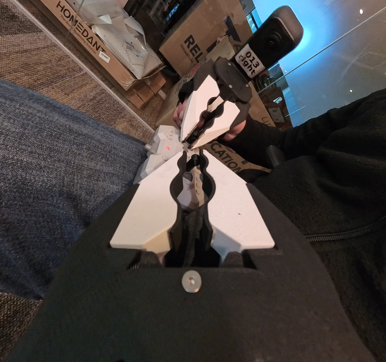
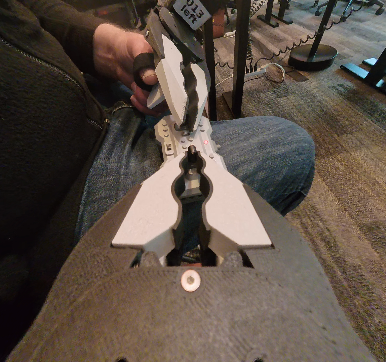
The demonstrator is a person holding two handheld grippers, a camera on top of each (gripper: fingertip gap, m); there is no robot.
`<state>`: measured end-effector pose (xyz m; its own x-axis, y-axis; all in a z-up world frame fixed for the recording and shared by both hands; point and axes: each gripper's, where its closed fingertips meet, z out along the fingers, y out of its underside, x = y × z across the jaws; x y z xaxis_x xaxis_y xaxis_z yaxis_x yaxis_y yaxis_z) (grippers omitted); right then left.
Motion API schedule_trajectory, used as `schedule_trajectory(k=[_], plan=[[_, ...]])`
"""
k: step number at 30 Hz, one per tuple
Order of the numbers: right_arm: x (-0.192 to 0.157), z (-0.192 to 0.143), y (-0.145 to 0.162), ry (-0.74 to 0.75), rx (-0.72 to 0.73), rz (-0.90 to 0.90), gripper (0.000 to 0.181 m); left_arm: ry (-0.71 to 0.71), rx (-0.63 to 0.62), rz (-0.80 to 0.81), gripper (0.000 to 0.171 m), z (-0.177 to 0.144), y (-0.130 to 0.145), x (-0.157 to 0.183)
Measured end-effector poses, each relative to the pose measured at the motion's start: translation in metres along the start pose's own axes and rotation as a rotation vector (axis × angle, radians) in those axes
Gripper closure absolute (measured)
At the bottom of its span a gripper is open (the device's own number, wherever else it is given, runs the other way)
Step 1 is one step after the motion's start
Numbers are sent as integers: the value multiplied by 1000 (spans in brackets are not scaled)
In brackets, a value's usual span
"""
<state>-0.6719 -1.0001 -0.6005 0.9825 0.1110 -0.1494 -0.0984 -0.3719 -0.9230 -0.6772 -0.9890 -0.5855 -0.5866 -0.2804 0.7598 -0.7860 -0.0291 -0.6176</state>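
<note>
A grey handheld controller (image 1: 160, 143) with small studs and a red light lies on a person's jeans-clad thigh (image 2: 261, 149); it also shows in the right wrist view (image 2: 167, 141). My left gripper (image 1: 193, 156) is shut on a short black control stick (image 1: 195, 161) on its top. My right gripper (image 2: 191, 153) is shut on the other black control stick (image 2: 191, 150). Each gripper shows in the other's view, tips down on the controller: the right gripper (image 1: 187, 145) and the left gripper (image 2: 185, 131). A hand (image 2: 117, 53) holds the left gripper.
Cardboard boxes (image 1: 100, 45) stand on the carpet behind a glass partition. A dark jacket (image 1: 334, 185) is close on one side. Black table legs (image 2: 242, 45), coiled cables (image 2: 277, 53), a white power strip (image 2: 259, 71) and a round stand base (image 2: 313, 54) are on the carpet beyond the knee. Only a small space, under 4 cm, lies between the two pairs of fingers.
</note>
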Motion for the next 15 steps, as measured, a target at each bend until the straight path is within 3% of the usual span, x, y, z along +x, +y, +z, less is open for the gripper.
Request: schedule_trajectory(k=[6,15], plan=[[-1,0,0,34,-9,-88,176,22,8,-63,162,0,0,-1],[-2,0,-2,20,17,-53,176,31,38,-44,162,-1,-3,1]])
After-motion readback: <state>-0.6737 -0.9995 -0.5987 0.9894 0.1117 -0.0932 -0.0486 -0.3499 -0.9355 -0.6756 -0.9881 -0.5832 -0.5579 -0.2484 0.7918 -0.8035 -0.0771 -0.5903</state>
